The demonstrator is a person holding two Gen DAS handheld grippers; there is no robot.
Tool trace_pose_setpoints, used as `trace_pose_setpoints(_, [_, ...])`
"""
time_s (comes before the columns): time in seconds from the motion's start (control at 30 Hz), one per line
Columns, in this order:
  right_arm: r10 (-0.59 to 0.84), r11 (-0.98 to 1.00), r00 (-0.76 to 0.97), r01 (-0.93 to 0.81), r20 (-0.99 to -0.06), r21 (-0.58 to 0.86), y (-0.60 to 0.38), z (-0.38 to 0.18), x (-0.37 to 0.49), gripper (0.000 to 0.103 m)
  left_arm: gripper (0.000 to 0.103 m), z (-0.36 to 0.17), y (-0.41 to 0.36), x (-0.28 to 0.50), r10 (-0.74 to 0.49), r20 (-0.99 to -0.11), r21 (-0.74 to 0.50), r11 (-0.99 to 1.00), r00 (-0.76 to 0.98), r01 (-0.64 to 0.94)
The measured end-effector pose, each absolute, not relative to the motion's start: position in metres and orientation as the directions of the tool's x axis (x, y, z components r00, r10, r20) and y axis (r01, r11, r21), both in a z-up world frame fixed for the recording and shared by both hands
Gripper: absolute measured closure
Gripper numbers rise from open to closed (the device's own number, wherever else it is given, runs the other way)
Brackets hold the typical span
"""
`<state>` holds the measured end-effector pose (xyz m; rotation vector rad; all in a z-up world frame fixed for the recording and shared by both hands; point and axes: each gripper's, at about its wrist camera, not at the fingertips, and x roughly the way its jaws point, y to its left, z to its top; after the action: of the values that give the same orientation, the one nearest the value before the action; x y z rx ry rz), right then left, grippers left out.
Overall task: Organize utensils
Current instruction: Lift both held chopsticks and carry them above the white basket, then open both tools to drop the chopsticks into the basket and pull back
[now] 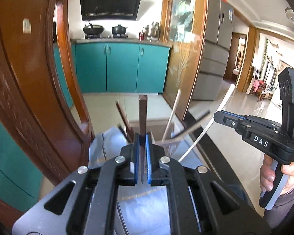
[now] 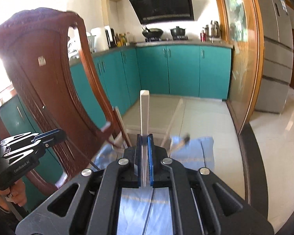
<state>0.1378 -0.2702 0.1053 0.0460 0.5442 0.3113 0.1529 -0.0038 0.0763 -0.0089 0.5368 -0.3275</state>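
My left gripper (image 1: 142,137) is shut on a dark brown chopstick (image 1: 142,113) that points up and away. My right gripper (image 2: 145,137) is shut on a white chopstick (image 2: 144,113) held the same way. The right gripper also shows at the right of the left wrist view (image 1: 218,115), with the white chopstick (image 1: 205,129) slanting through it. The left gripper shows at the left of the right wrist view (image 2: 58,133). Several other chopsticks (image 1: 172,115) stand blurred in a clear holder (image 1: 164,145) just past my fingers.
A blue cloth (image 2: 193,150) lies on a glass table with a dark edge (image 2: 252,156). A carved wooden chair back (image 2: 49,78) rises close on the left. Teal kitchen cabinets (image 1: 123,66), a stove with pots and a grey fridge (image 1: 215,49) stand beyond.
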Motion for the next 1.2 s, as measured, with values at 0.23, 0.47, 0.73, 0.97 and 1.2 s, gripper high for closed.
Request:
trace_pose_setpoints(0.23, [0.303, 0.953, 0.855, -0.285, -0.42, 0.108, -0.262, 0.156, 0.159, 0.097, 0.096, 0.135, 0.002, 0.181, -0.307, -0.414, -0.097, 0.951, 0.857, 0.294])
trace_pose_setpoints(0.47, [0.227, 0.974, 0.901, -0.221, -0.37, 0.058, -0.252, 0.167, 0.181, 0.097, 0.096, 0.148, -0.004, 0.217, -0.271, -0.372, -0.097, 0.963, 0.888, 0.253])
trace_pose_setpoints(0.73, [0.182, 0.982, 0.87, -0.18, -0.459, 0.047, -0.254, 0.102, 0.209, 0.097, 0.096, 0.116, -0.018, 0.249, -0.331, -0.391, -0.195, 0.942, 0.859, 0.274])
trace_pose_setpoints(0.97, [0.179, 0.984, 0.842, -0.165, -0.51, 0.072, -0.261, 0.07, 0.213, 0.097, 0.096, 0.122, -0.031, 0.26, -0.34, -0.361, -0.21, 0.937, 0.868, 0.28])
trace_pose_setpoints(1.2, [0.189, 0.982, 0.822, -0.171, -0.538, 0.083, -0.261, 0.053, 0.215, 0.097, 0.096, 0.125, -0.031, 0.262, -0.285, -0.312, -0.181, 0.954, 0.906, 0.238])
